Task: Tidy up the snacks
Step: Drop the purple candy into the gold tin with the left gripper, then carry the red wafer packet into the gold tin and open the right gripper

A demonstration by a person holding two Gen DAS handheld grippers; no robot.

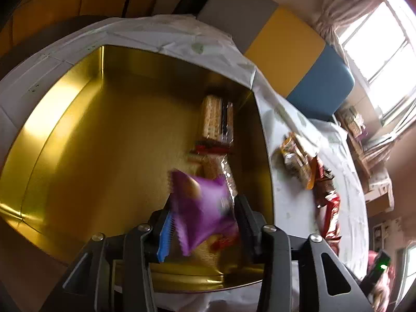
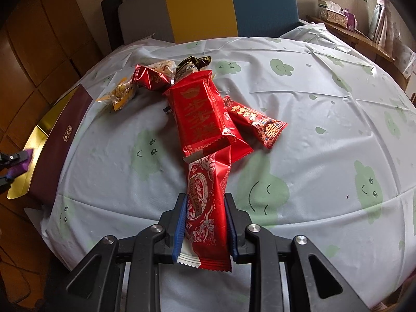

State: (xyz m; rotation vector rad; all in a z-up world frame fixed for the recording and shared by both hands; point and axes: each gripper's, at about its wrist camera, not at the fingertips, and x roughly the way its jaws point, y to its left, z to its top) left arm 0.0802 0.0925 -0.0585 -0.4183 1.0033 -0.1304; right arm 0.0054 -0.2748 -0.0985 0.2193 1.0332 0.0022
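Note:
My left gripper (image 1: 204, 218) is over the gold-lined box (image 1: 78, 143), and a purple snack packet (image 1: 200, 205) sits between its fingers, blurred. Cracker packs (image 1: 217, 119) lie along the box's right wall. My right gripper (image 2: 205, 223) is shut on a long red snack packet (image 2: 205, 200) just above the tablecloth. Ahead of it lies a pile of snacks: a big red packet (image 2: 200, 114), a small red packet (image 2: 256, 121), a folded red packet (image 2: 150, 76), a dark packet (image 2: 191, 66) and a yellow packet (image 2: 121, 93).
The box's maroon outer wall (image 2: 61, 140) stands at the table's left edge. The white tablecloth with green smiley prints (image 2: 312, 119) covers the table. A grey, yellow and blue padded bench (image 2: 208, 5) stands behind it. Tissue boxes (image 2: 335, 15) sit on a shelf at the far right.

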